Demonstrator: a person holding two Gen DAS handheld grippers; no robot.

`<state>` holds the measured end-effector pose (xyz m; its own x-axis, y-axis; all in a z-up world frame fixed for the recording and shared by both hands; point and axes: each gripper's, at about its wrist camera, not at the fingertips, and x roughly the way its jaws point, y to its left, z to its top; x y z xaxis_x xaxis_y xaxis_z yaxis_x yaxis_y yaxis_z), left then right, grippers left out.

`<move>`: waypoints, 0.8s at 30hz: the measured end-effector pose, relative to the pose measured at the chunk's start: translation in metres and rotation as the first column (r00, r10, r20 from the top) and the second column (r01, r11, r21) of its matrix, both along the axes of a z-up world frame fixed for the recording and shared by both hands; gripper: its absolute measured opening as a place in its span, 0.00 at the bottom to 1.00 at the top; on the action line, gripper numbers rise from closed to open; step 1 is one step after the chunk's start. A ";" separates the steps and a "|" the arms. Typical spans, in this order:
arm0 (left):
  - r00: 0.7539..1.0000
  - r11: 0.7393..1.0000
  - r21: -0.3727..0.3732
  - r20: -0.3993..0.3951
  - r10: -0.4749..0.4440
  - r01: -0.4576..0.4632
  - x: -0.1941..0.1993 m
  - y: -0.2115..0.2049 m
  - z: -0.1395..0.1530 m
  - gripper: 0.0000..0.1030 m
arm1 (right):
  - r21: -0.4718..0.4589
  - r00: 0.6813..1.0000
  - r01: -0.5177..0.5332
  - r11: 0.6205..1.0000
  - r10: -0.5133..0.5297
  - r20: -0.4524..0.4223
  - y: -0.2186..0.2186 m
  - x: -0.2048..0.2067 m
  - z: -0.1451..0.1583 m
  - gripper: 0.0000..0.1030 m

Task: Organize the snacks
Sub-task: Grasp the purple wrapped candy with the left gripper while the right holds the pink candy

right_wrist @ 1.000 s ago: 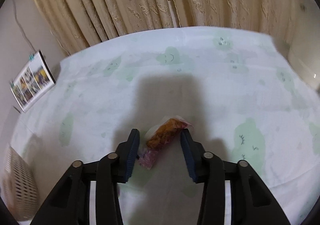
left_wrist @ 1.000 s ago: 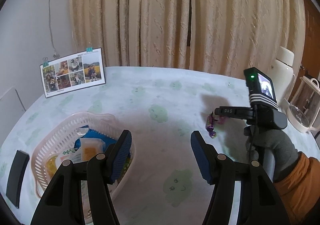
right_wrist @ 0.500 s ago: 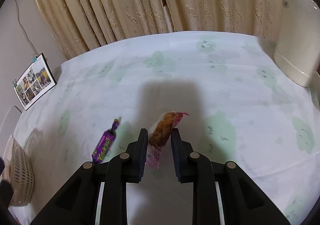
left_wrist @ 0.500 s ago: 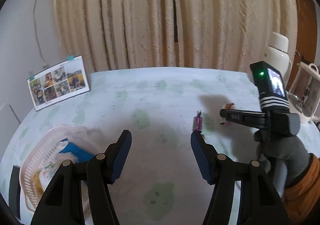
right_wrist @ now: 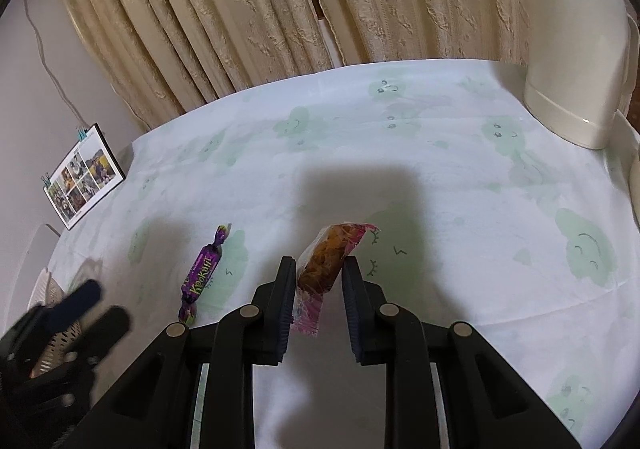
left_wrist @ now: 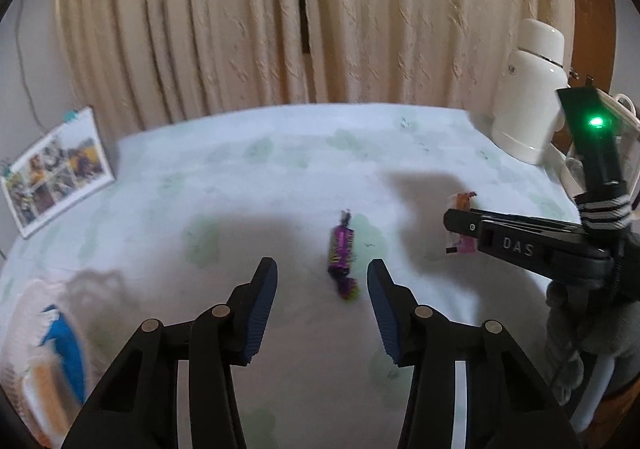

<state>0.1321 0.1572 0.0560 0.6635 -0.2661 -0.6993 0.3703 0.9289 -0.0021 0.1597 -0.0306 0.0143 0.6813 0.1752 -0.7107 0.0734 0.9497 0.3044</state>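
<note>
My right gripper (right_wrist: pixel 319 267) is shut on an orange snack in a clear and pink wrapper (right_wrist: pixel 326 261), held a little above the tablecloth; from the left wrist view that gripper (left_wrist: pixel 460 223) sits at the right with the wrapper (left_wrist: pixel 464 201) poking out. A purple candy (left_wrist: pixel 341 251) lies on the cloth between and just beyond the fingers of my open left gripper (left_wrist: pixel 322 281). The same purple candy (right_wrist: pixel 202 273) lies to the left of the right gripper. A pale basket (left_wrist: pixel 28 361) with several snack packets is at the lower left, blurred.
A white thermos jug (left_wrist: pixel 530 93) and a clear kettle (left_wrist: pixel 624 129) stand at the table's right edge. A photo card (left_wrist: pixel 54 177) leans at the back left by the wall. Beige curtains hang behind the table. A gloved hand (left_wrist: pixel 580 317) holds the right gripper.
The right gripper shut on the orange snack and lifted it. The left gripper swung right from the basket until the purple candy lay between its open fingers.
</note>
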 end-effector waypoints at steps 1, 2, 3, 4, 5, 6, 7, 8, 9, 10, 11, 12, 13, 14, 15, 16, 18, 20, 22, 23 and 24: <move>1.000 1.000 -0.002 -0.011 -0.002 0.002 0.004 -0.002 -0.003 0.46 | 0.002 1.000 -0.001 1.000 0.001 0.001 0.000 0.000 0.000 0.20; 1.000 1.000 -0.003 -0.026 -0.004 0.004 0.009 -0.004 -0.007 0.46 | 0.004 1.000 -0.002 1.000 0.002 0.001 0.000 0.000 0.000 0.20; 0.999 1.000 -0.003 -0.039 -0.005 0.005 0.013 -0.006 -0.011 0.46 | 0.007 1.000 -0.002 1.000 0.002 0.000 0.000 0.000 -0.001 0.20; 0.999 1.000 0.000 -0.053 -0.007 0.007 0.018 -0.008 -0.015 0.46 | 0.011 1.000 -0.002 1.000 0.002 -0.001 0.000 0.001 -0.001 0.21; 0.998 1.000 0.003 -0.064 -0.010 0.010 0.022 -0.010 -0.019 0.46 | 0.014 1.000 -0.001 1.000 0.001 -0.001 -0.001 0.001 -0.001 0.21; 0.997 1.000 0.005 -0.072 -0.014 0.014 0.026 -0.012 -0.022 0.46 | 0.018 1.000 0.000 1.000 0.000 -0.001 -0.001 0.001 -0.001 0.21; 0.997 1.000 0.008 -0.080 -0.015 0.016 0.030 -0.014 -0.026 0.46 | 0.021 1.000 0.001 1.000 -0.001 0.000 -0.002 0.001 -0.001 0.21; 0.996 1.000 0.012 -0.087 -0.015 0.016 0.033 -0.015 -0.029 0.46 | 0.025 1.000 0.002 1.000 -0.002 0.000 -0.002 0.000 -0.001 0.21; 0.995 1.000 0.015 -0.096 -0.014 0.016 0.037 -0.016 -0.032 0.45 | 0.029 1.000 0.000 1.000 0.000 0.001 -0.002 0.000 -0.001 0.21; 0.994 1.000 0.017 -0.106 -0.015 0.016 0.041 -0.018 -0.035 0.43 | 0.030 1.000 -0.001 1.000 0.001 0.001 -0.002 0.001 -0.001 0.21; 0.993 1.000 0.018 -0.117 -0.016 0.018 0.044 -0.019 -0.038 0.39 | 0.031 1.000 -0.001 1.000 0.001 0.002 -0.002 0.001 -0.001 0.21; 0.992 1.000 0.017 -0.127 -0.016 0.018 0.047 -0.020 -0.040 0.36 | 0.033 1.000 -0.004 0.999 0.004 0.002 -0.001 0.001 -0.001 0.21; 0.990 1.000 0.015 -0.137 -0.014 0.016 0.049 -0.020 -0.042 0.35 | 0.033 1.000 -0.004 0.999 0.004 0.002 -0.001 0.001 -0.001 0.21; 0.990 1.000 0.013 -0.144 -0.010 0.012 0.052 -0.020 -0.045 0.33 | 0.034 1.000 -0.006 0.999 0.006 0.002 -0.001 0.001 -0.001 0.21; 0.990 1.000 0.013 -0.137 -0.009 0.010 0.053 -0.019 -0.044 0.31 | 0.035 1.000 -0.009 0.999 0.009 0.003 0.000 0.002 -0.001 0.21; 0.990 1.000 0.014 -0.140 -0.007 0.010 0.054 -0.019 -0.045 0.30 | 0.036 1.000 -0.010 0.999 0.010 0.003 0.000 0.002 -0.001 0.21; 0.990 1.000 0.006 -0.143 -0.007 0.008 0.055 -0.018 -0.044 0.24 | 0.038 1.000 -0.013 0.999 0.013 0.006 0.001 0.002 0.000 0.21; 0.990 1.000 -0.003 -0.142 -0.006 0.005 0.055 -0.016 -0.045 0.19 | 0.039 1.000 -0.015 0.999 0.015 0.010 0.001 0.001 0.001 0.20; 0.989 1.000 -0.017 -0.146 -0.008 0.006 0.054 -0.014 -0.044 0.17 | 0.041 1.000 -0.015 0.999 0.015 0.015 0.001 0.001 0.002 0.18; 0.989 1.000 -0.026 -0.149 -0.008 0.005 0.054 -0.012 -0.044 0.16 | 0.043 1.000 -0.015 0.999 0.014 0.017 0.001 0.000 0.003 0.18; 0.988 0.999 -0.039 -0.153 -0.006 0.000 0.053 -0.011 -0.043 0.16 | 0.044 1.000 -0.016 0.999 0.015 0.019 0.001 0.000 0.003 0.18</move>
<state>0.1849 0.1467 0.0127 0.5489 -0.2965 -0.7816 0.3656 0.9260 -0.0945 0.1594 -0.0296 0.0178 0.6912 0.2167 -0.6894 0.0529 0.9362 0.3474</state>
